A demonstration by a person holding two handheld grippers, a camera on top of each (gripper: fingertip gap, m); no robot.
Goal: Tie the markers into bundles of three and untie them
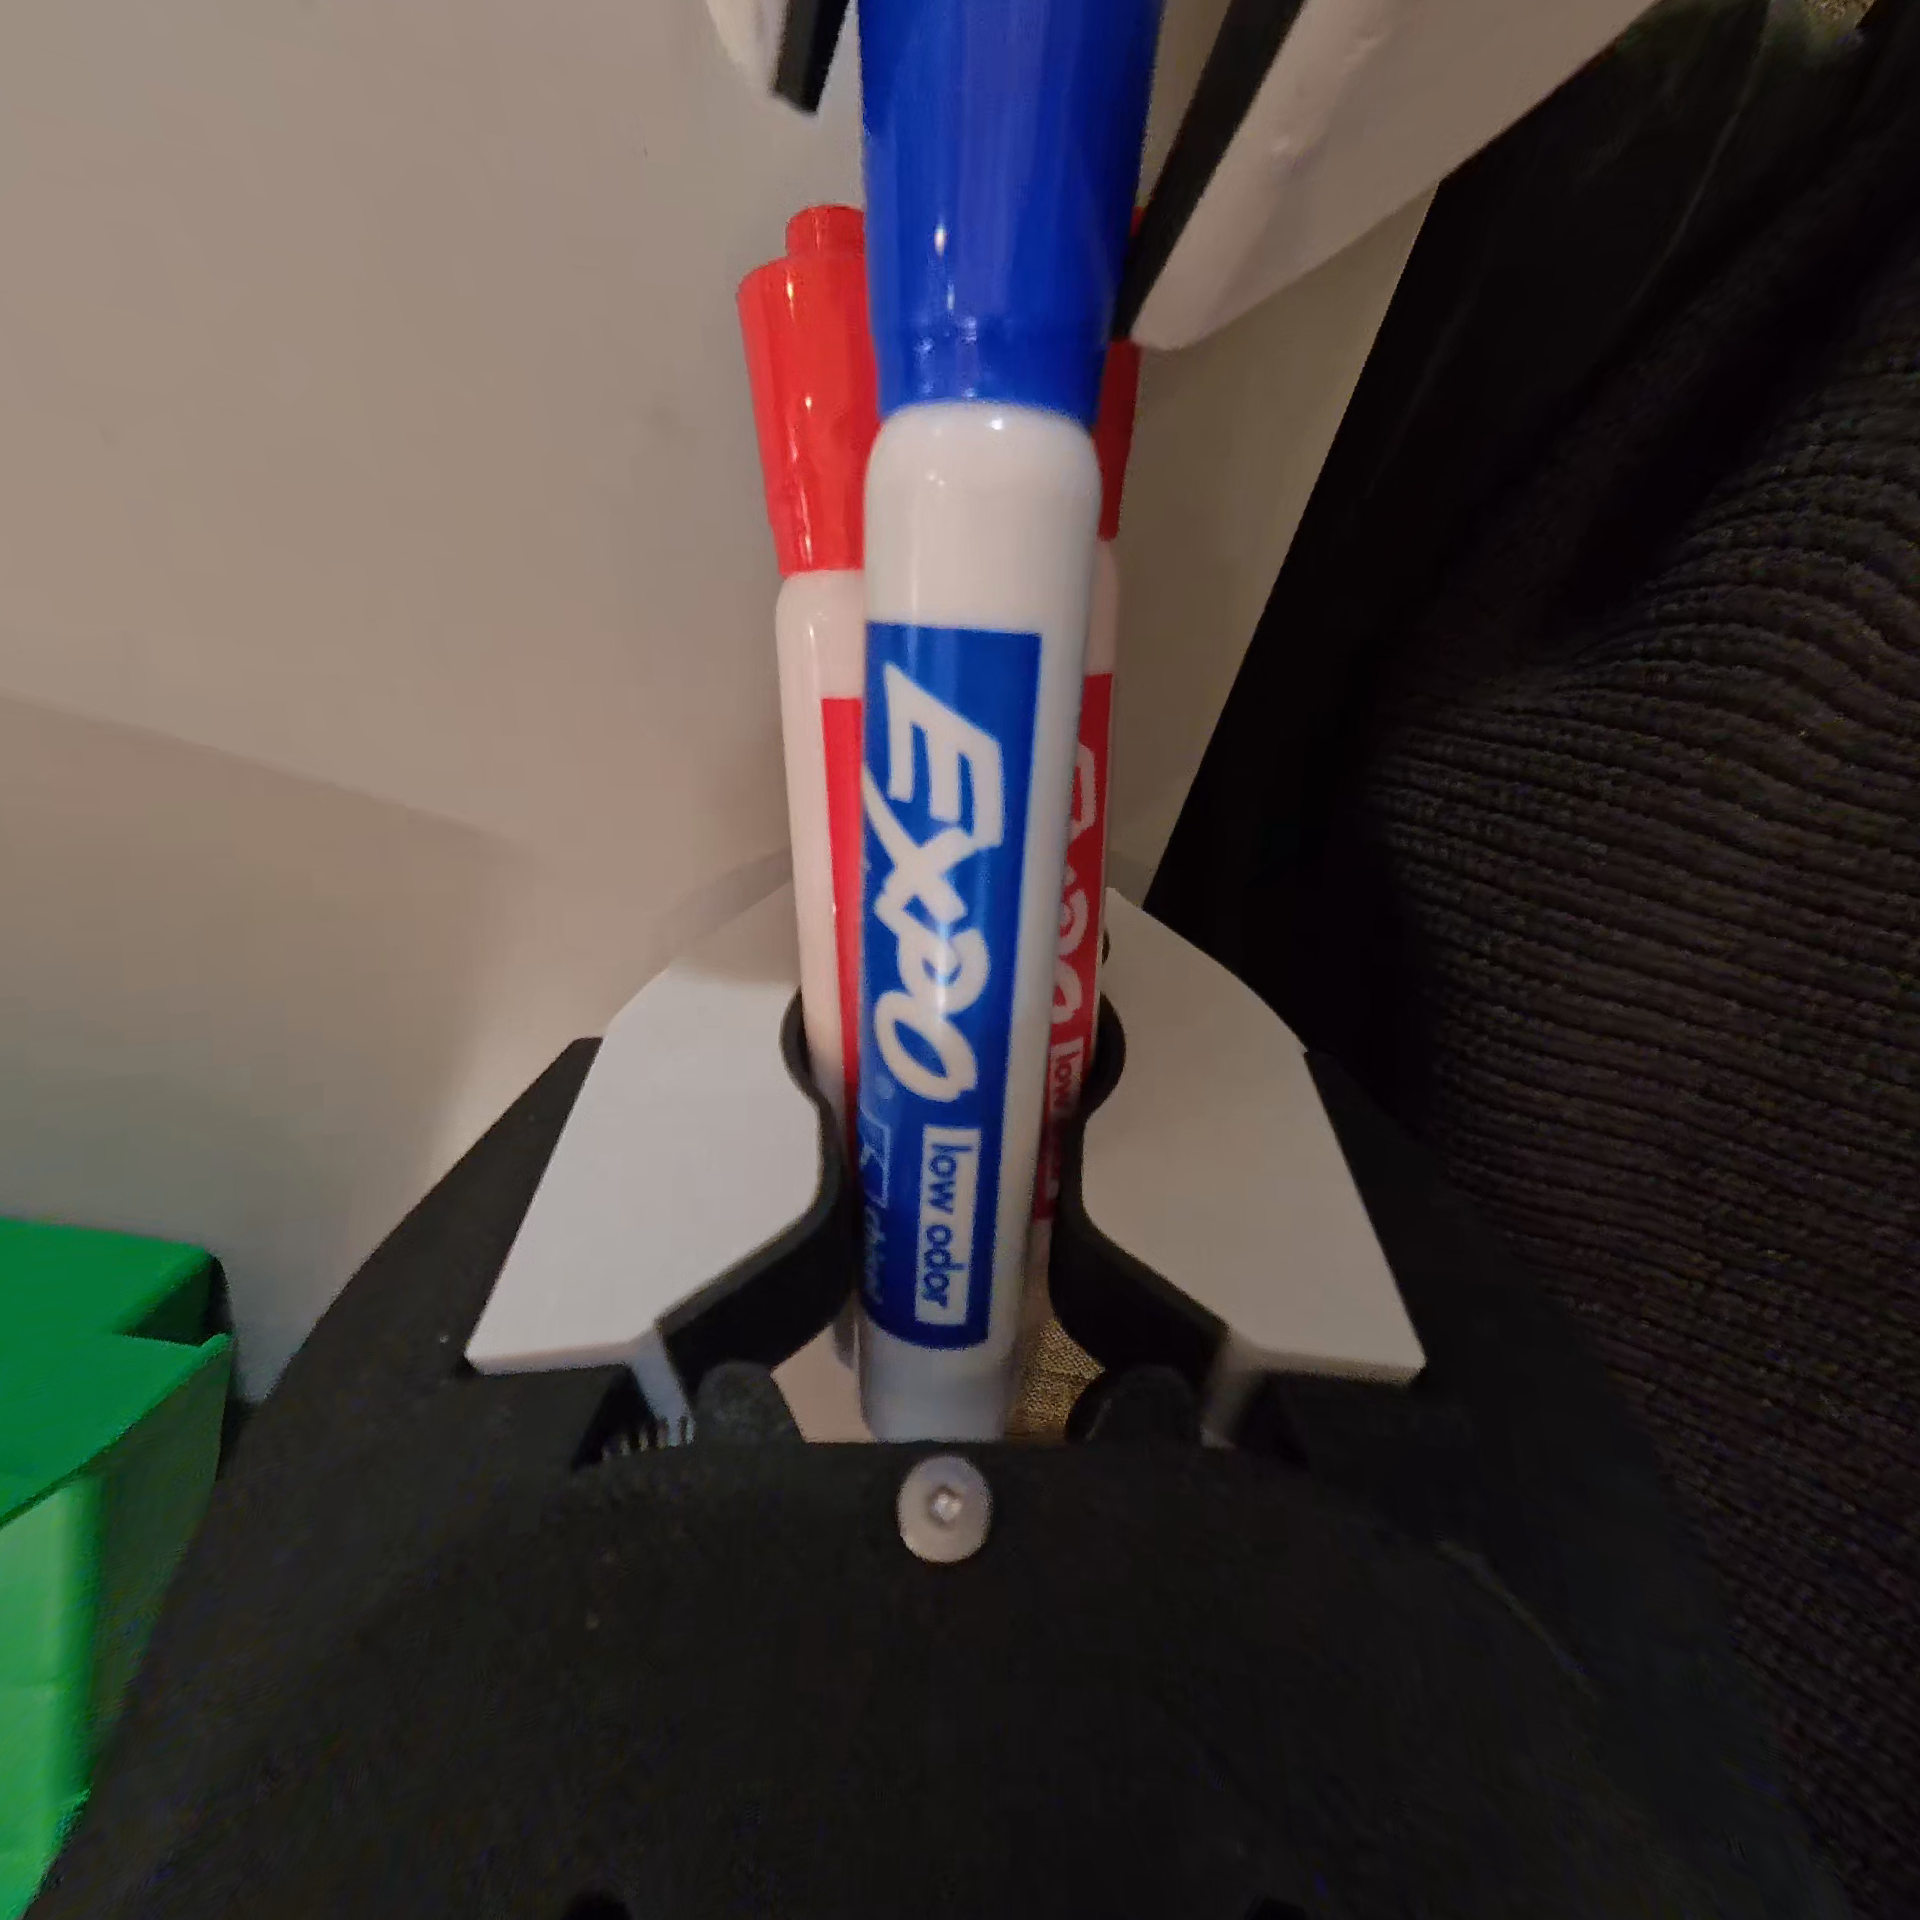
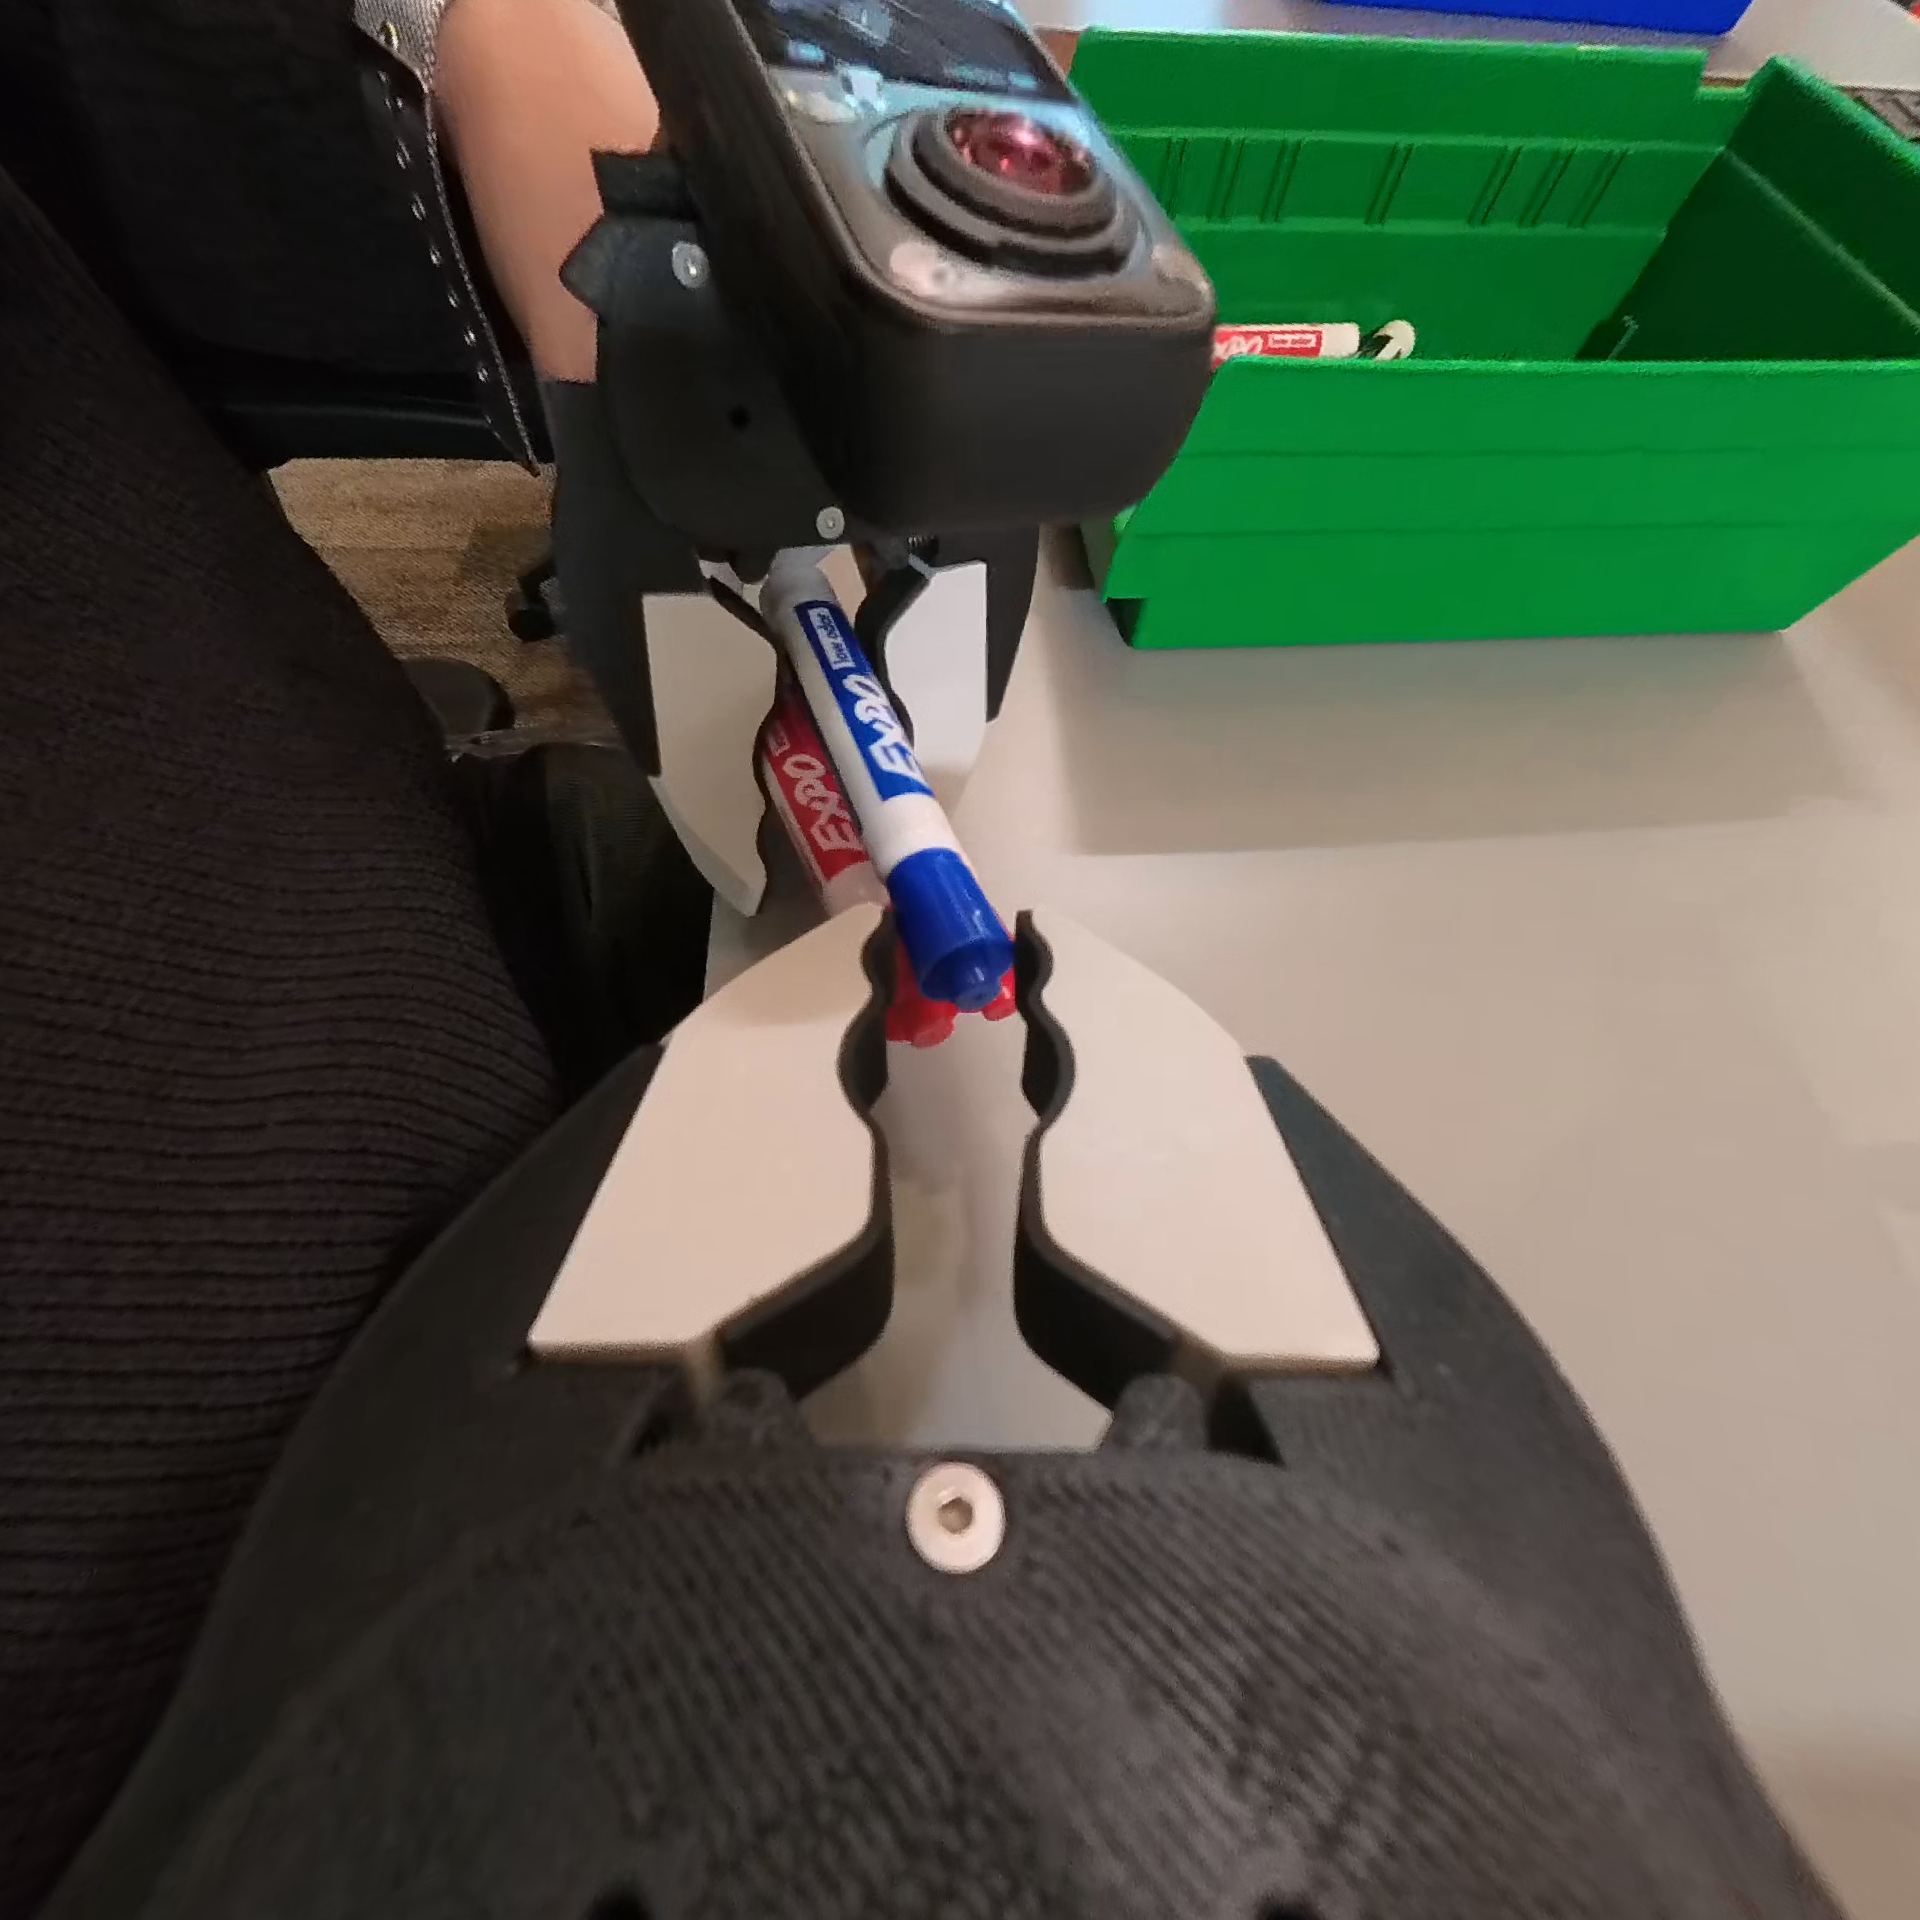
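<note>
My left gripper point(image 1: 951, 935) is shut on a bundle of whiteboard markers. A blue-capped marker point(image 1: 977, 727) lies on top, with red-capped markers point(image 1: 805, 436) under and beside it. In the right wrist view the left gripper point(image 2: 847, 831) points the bundle at me, with the blue marker point(image 2: 883, 769) above the red ones point(image 2: 816, 821). My right gripper point(image 2: 954, 935) is open, and its fingertips sit on either side of the cap ends with small gaps. One of its white fingers point(image 1: 1247, 156) shows at the top of the left wrist view.
A green bin point(image 2: 1507, 468) stands on the pale table point(image 2: 1455, 935) at the back right with a red-labelled marker point(image 2: 1283, 341) inside; its corner also shows in the left wrist view point(image 1: 94, 1455). A blue bin edge point(image 2: 1558, 8) lies behind. A person's dark clothing point(image 2: 208, 935) fills the left. Left tips to right tips: about 10 cm.
</note>
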